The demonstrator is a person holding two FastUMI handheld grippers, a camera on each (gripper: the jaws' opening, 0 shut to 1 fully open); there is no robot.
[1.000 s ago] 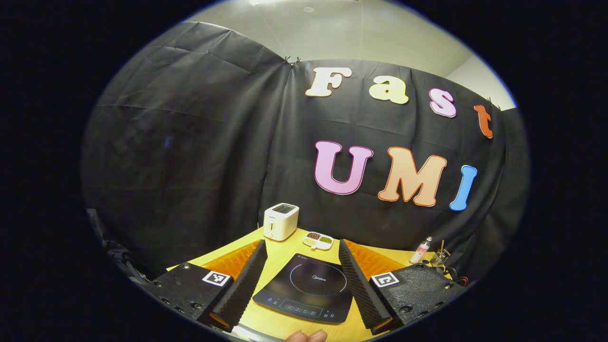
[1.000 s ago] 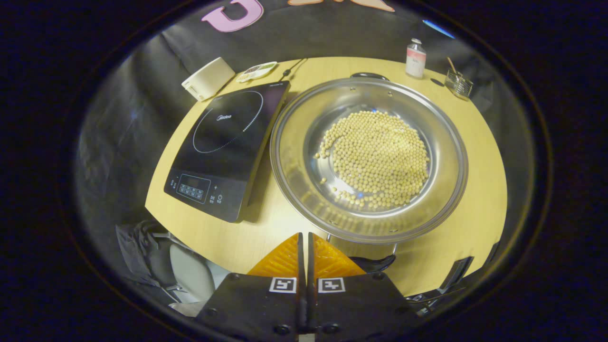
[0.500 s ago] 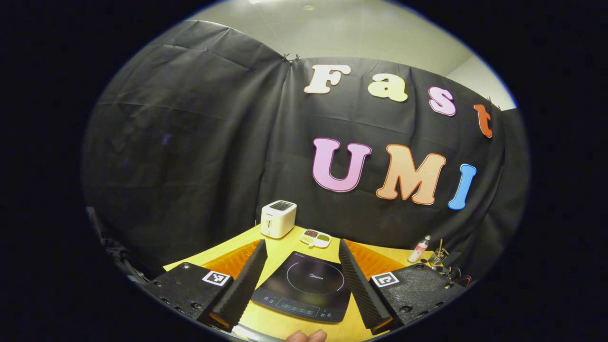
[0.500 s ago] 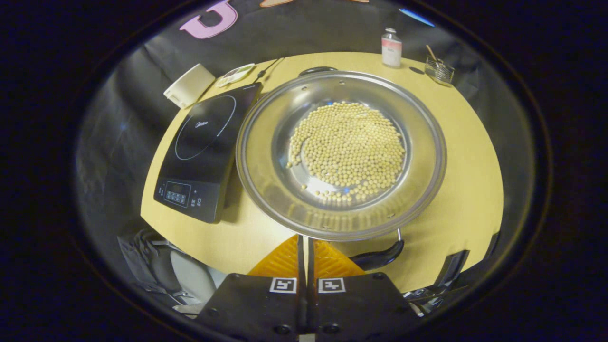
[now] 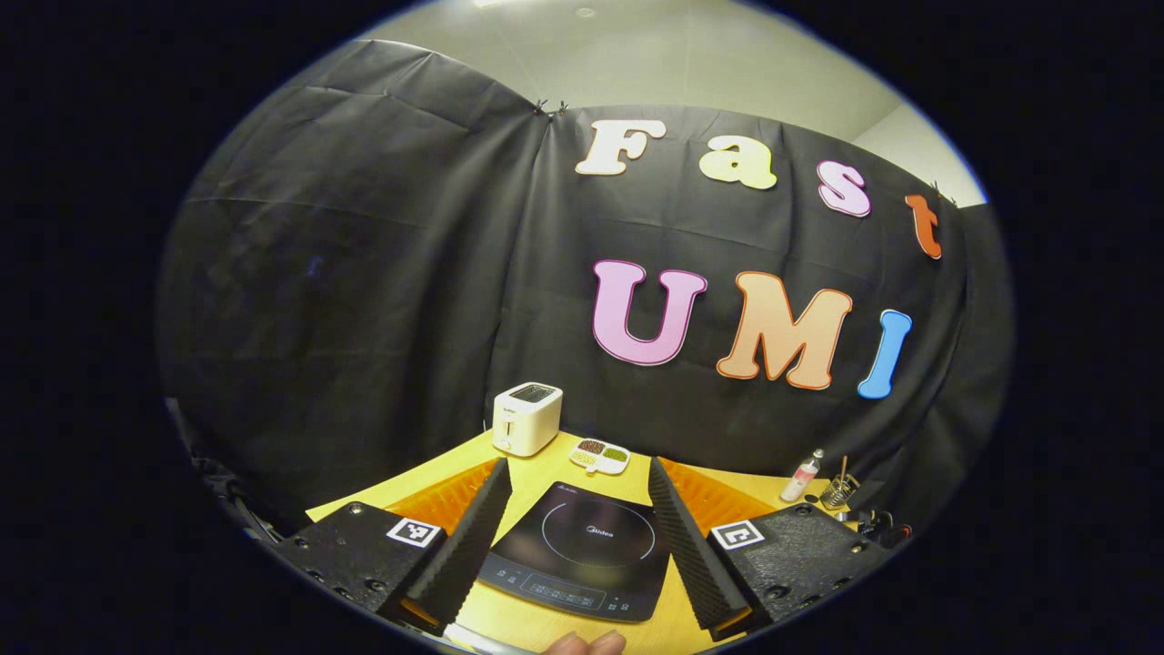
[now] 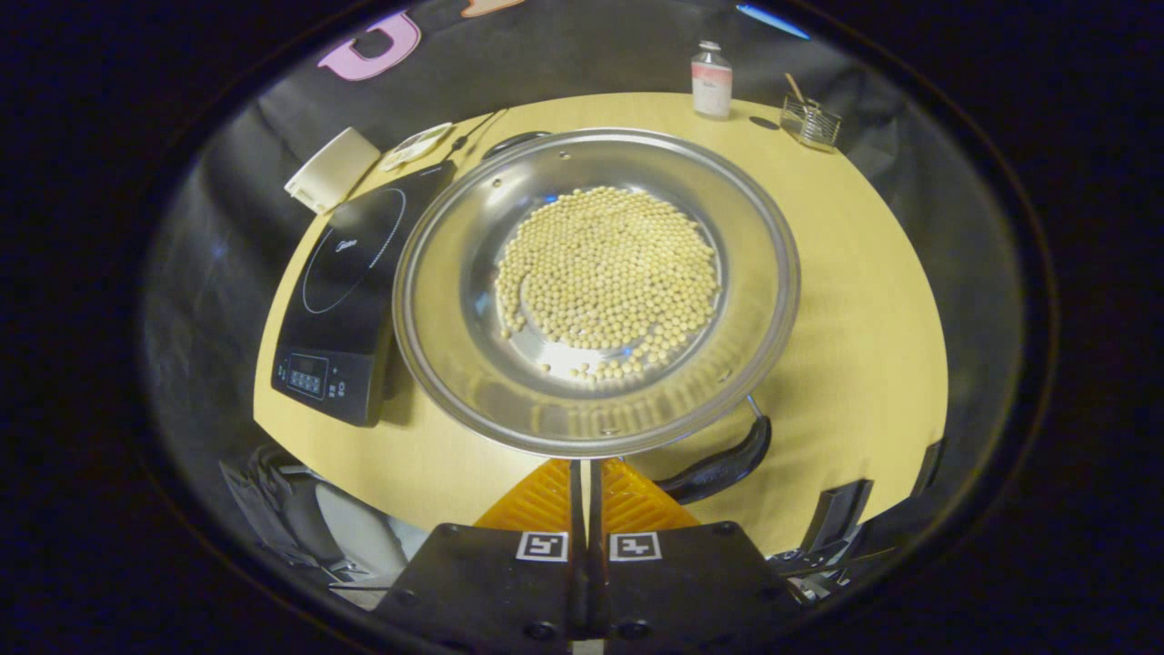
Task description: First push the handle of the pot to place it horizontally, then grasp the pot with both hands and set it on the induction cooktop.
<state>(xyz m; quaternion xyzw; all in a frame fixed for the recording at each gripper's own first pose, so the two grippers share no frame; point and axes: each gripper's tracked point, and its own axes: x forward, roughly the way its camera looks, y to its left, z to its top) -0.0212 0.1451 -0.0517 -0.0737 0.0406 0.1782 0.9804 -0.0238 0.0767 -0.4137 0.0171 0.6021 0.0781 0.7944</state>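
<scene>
A wide, shallow steel pot (image 6: 596,287) of pale beans sits on the yellow table just right of the black induction cooktop (image 6: 341,305). The right gripper (image 6: 587,473), fingers pressed together, is at its curved black handle (image 6: 718,464), seemingly mid-push. The left gripper (image 5: 573,537) hangs spread; gripping both handles looks next.

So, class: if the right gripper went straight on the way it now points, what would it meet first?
Probably the pot: the shut right gripper aims at its near rim, with the black handle just beside. Depth is unclear, so it could pass above the rim and over the beans.
</scene>
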